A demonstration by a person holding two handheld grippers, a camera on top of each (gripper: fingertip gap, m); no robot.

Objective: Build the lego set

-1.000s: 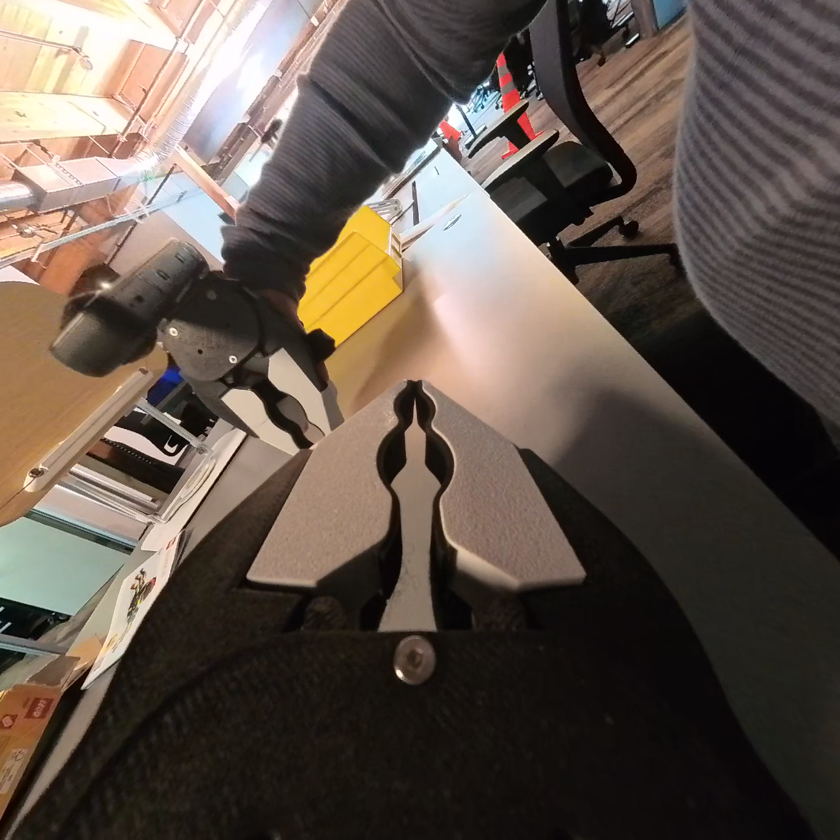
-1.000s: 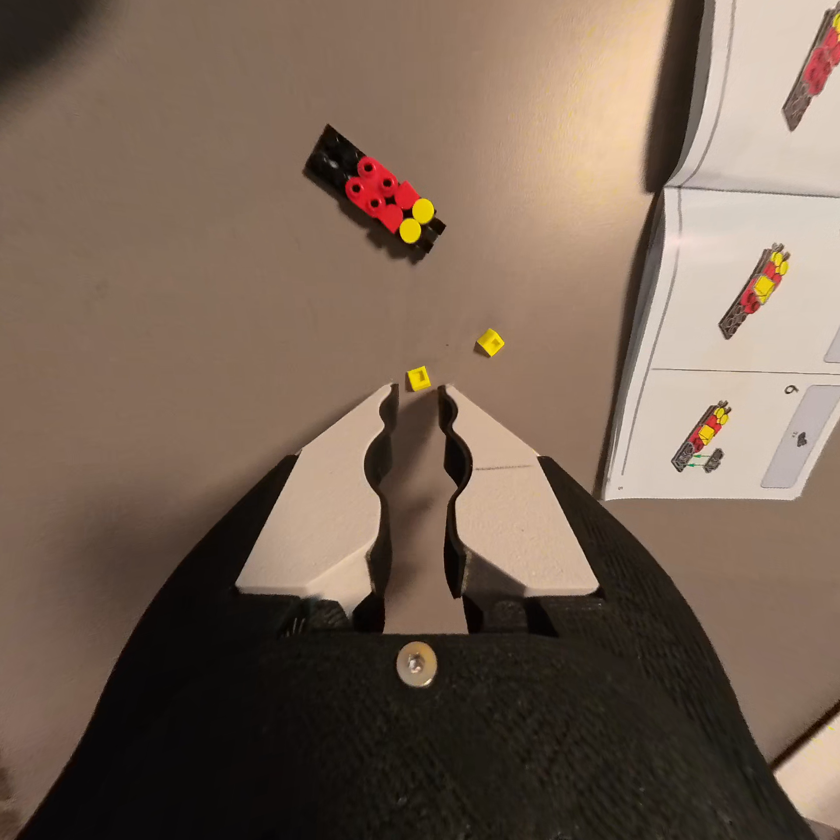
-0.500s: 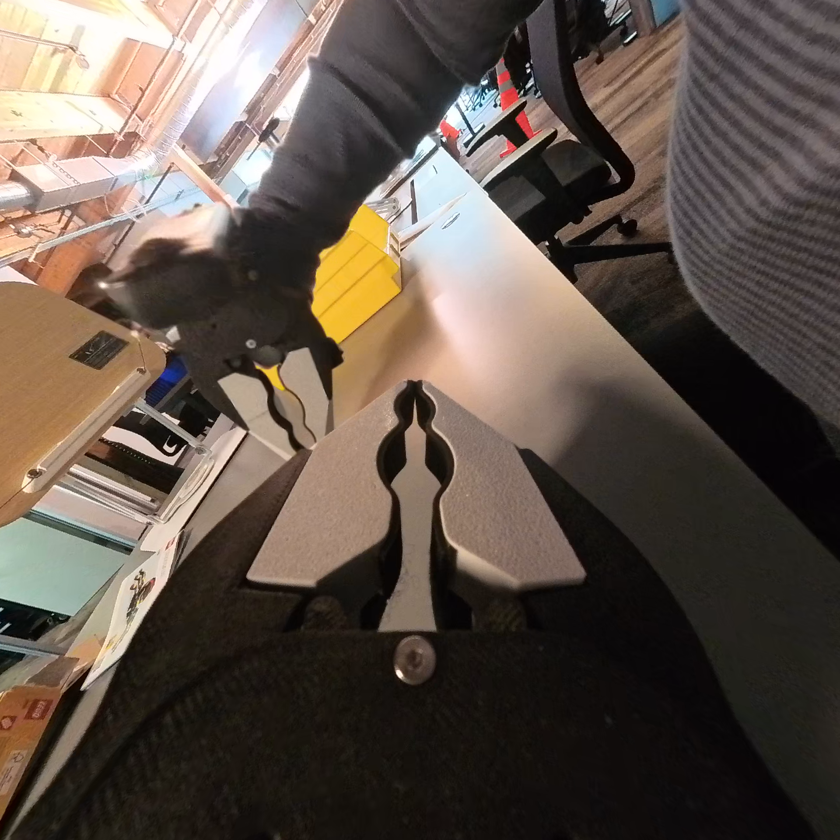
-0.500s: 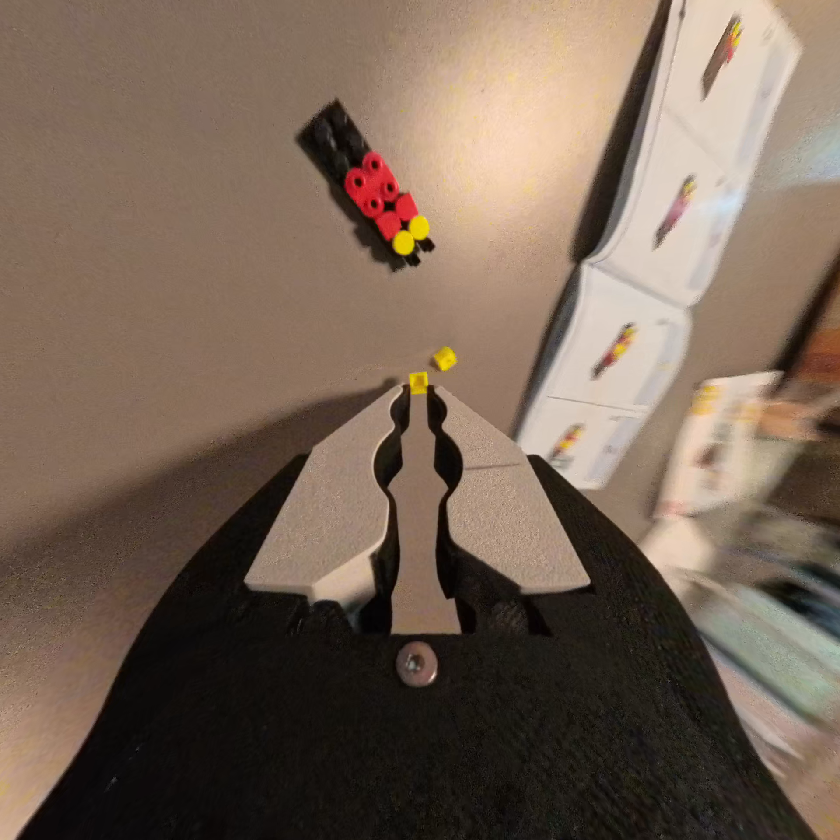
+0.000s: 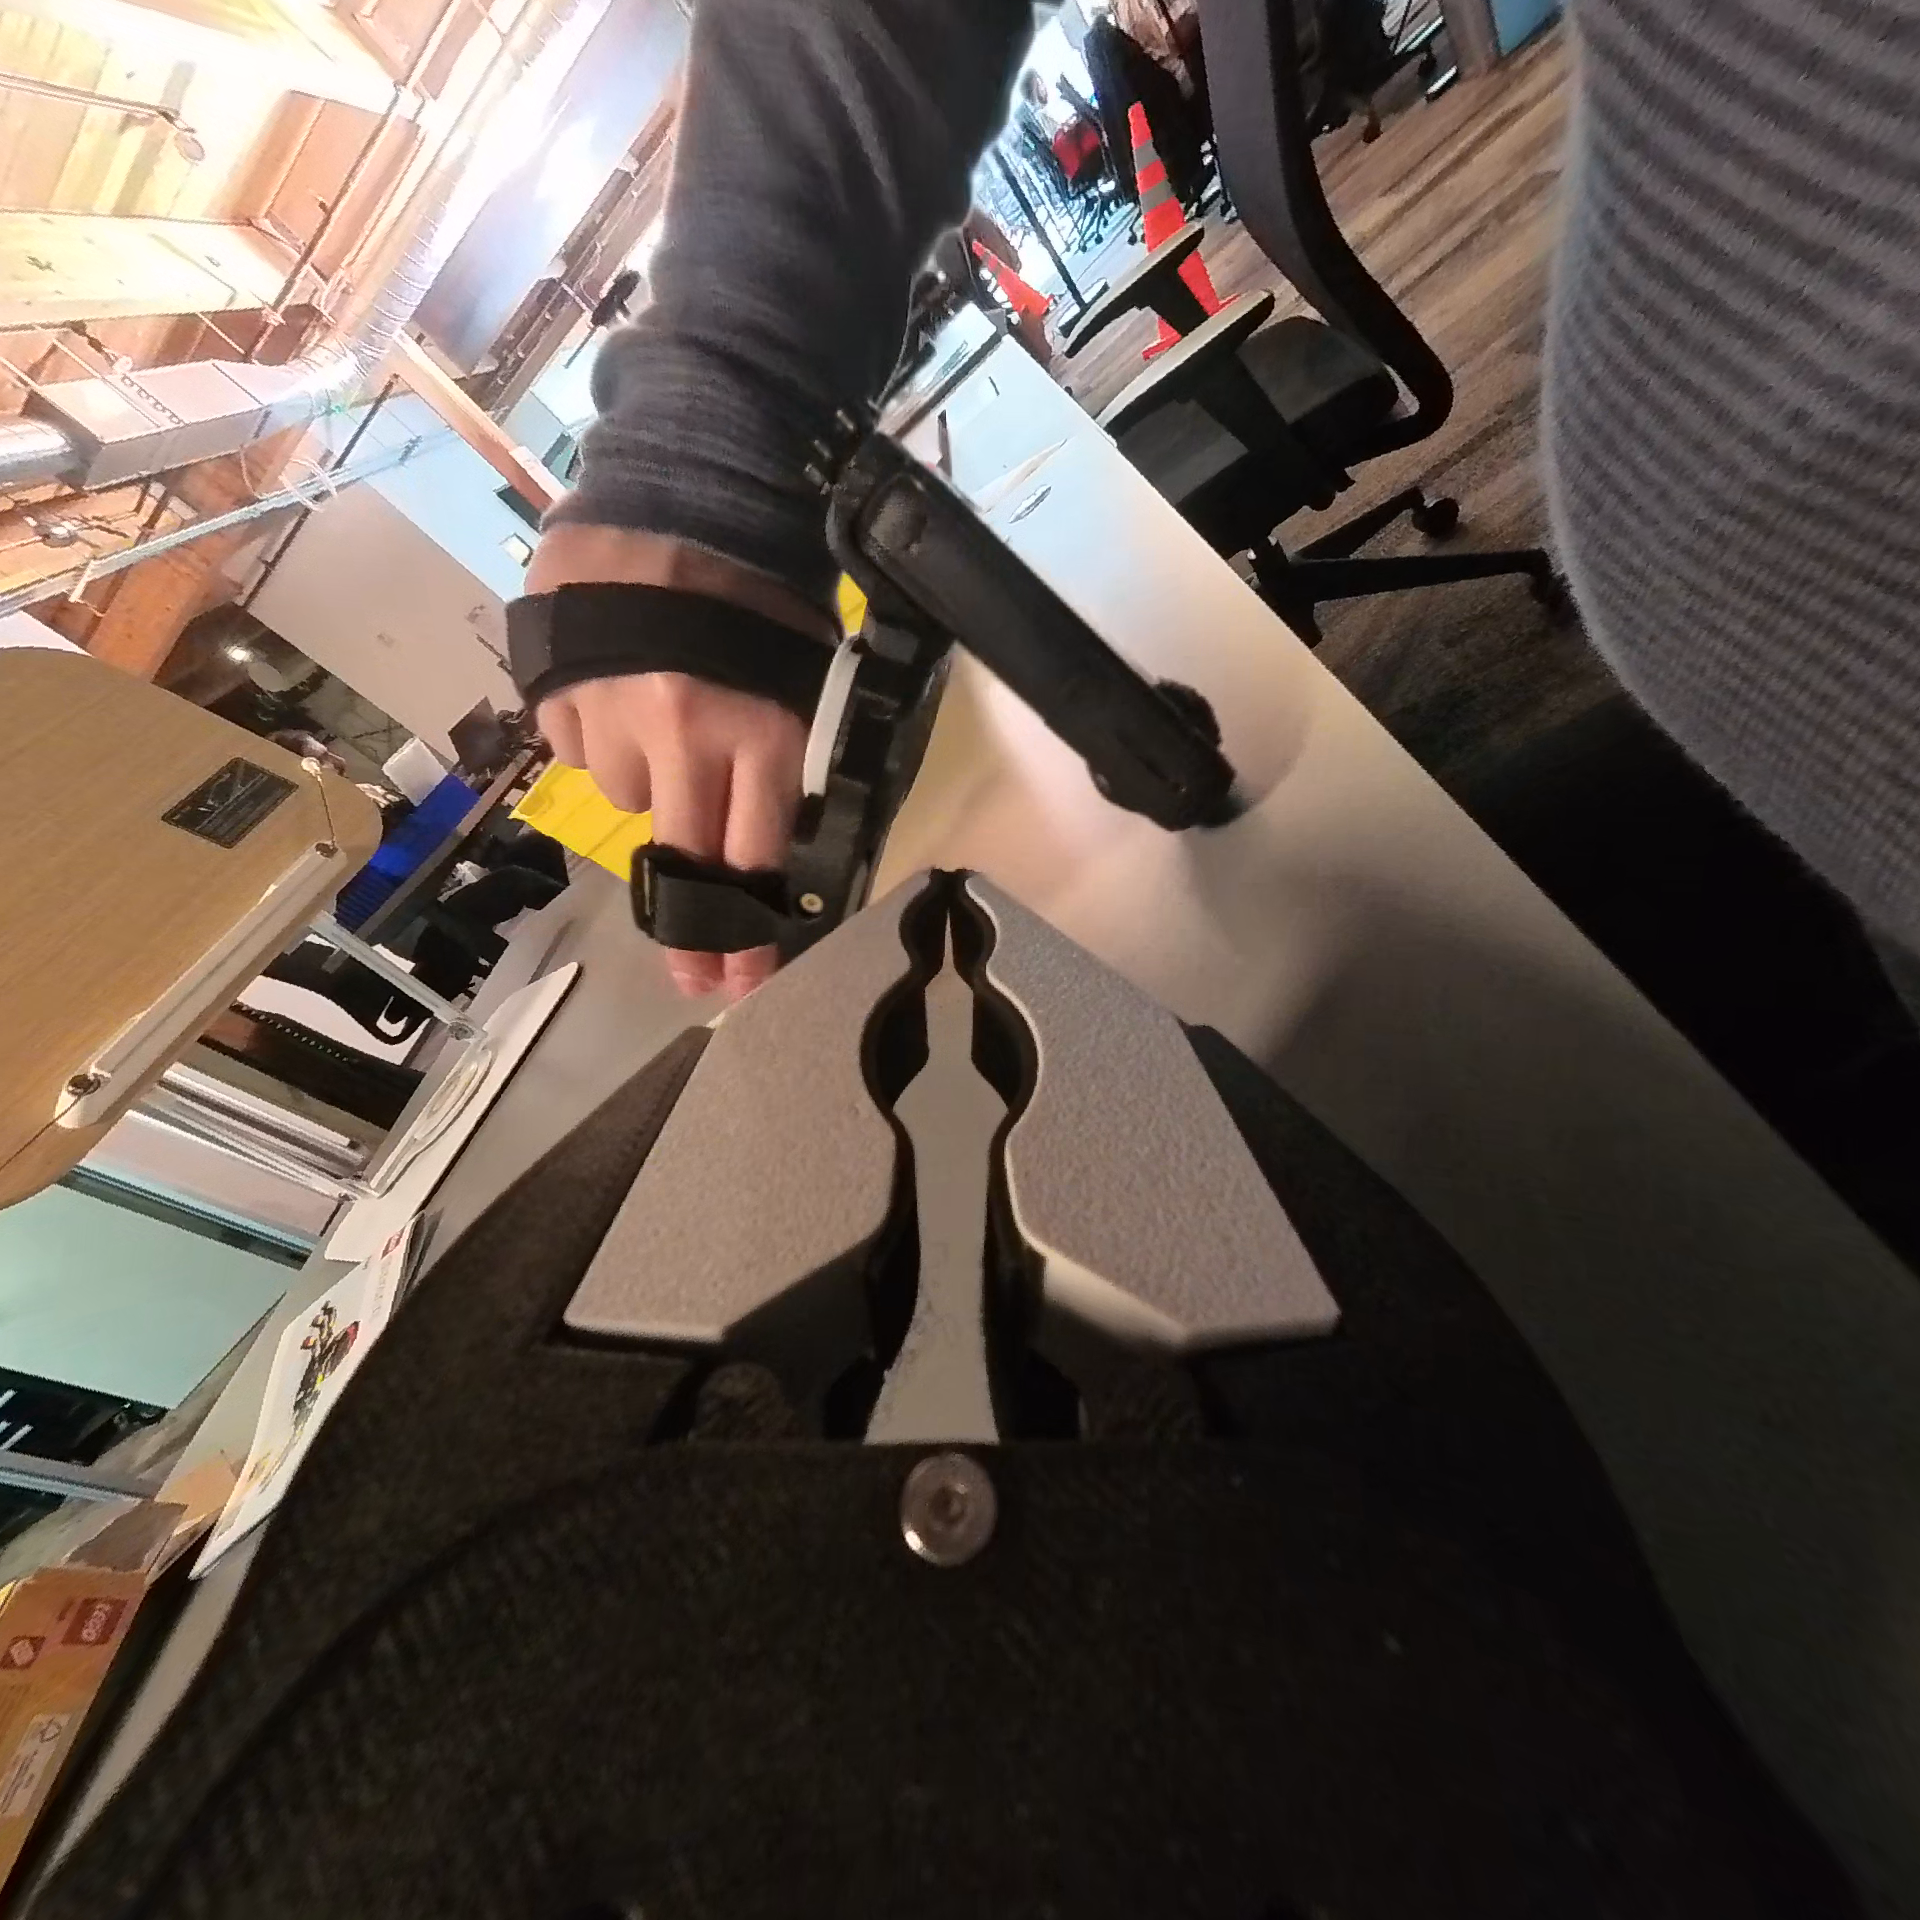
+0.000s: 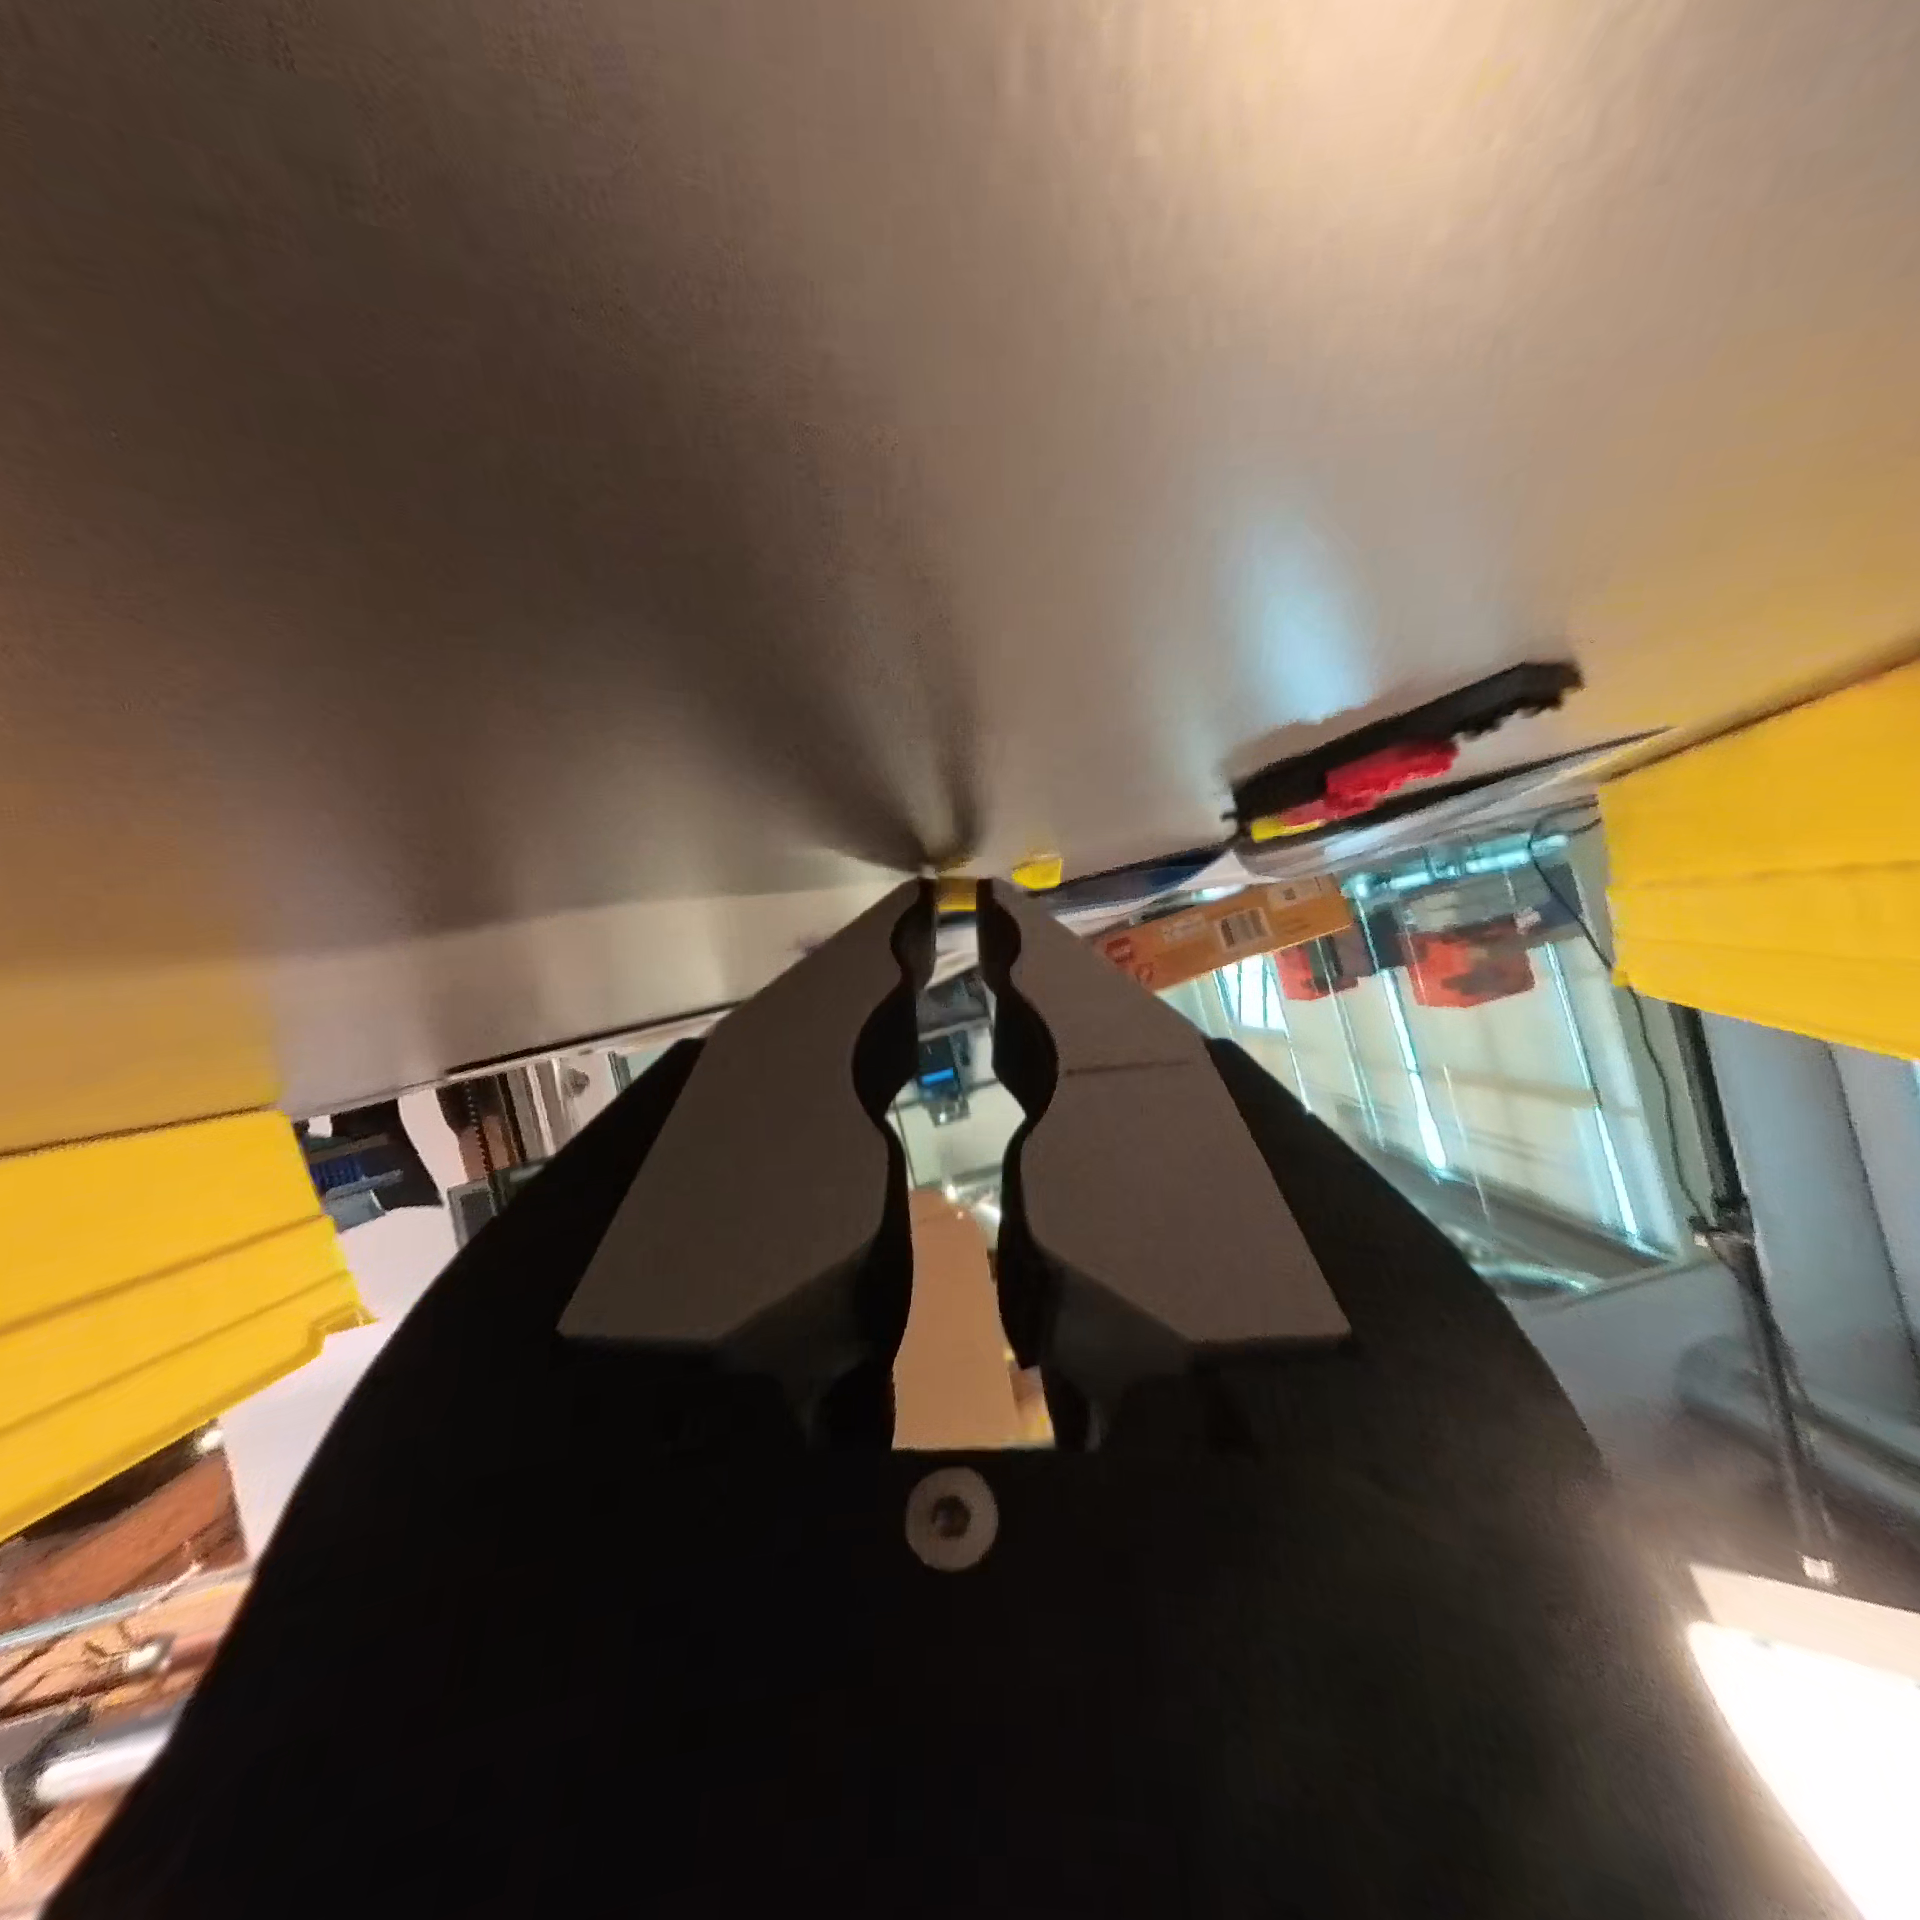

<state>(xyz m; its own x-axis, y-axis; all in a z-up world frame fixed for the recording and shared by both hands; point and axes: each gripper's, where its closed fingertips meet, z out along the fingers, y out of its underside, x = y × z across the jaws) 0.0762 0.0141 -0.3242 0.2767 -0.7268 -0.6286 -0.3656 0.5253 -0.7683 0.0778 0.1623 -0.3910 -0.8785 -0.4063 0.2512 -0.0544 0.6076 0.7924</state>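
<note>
My right gripper [image 6: 956, 885] is shut on a small yellow brick [image 6: 957, 898] right at the table surface. It is rolled far over, so the table [image 6: 935, 416] fills the top of the blurred right wrist view. A second small yellow brick [image 6: 1036, 871] lies just beside the held one. The build, a black plate with red and yellow bricks [image 6: 1392, 753], lies farther right. My left gripper [image 5: 948, 883] is shut and empty, low over the table [image 5: 1455, 1091]. In the left wrist view a hand [image 5: 675, 748] holds the right gripper's black body [image 5: 1018, 644] just beyond my fingertips.
Yellow bins stand left [image 6: 156, 1278] and right [image 6: 1766, 862] in the right wrist view. The instruction booklet [image 5: 312, 1361] and a cardboard box [image 5: 62, 1662] lie at the left. A wooden board [image 5: 135, 883] stands beside them. Office chairs [image 5: 1278, 384] and the person's striped torso [image 5: 1745, 416] are past the table's edge. Across from one pair of fingers to the other is roughly 15 cm.
My right gripper closed on the small yellow brick, then rolled over and swung nearer my left gripper. My left gripper has not moved.
</note>
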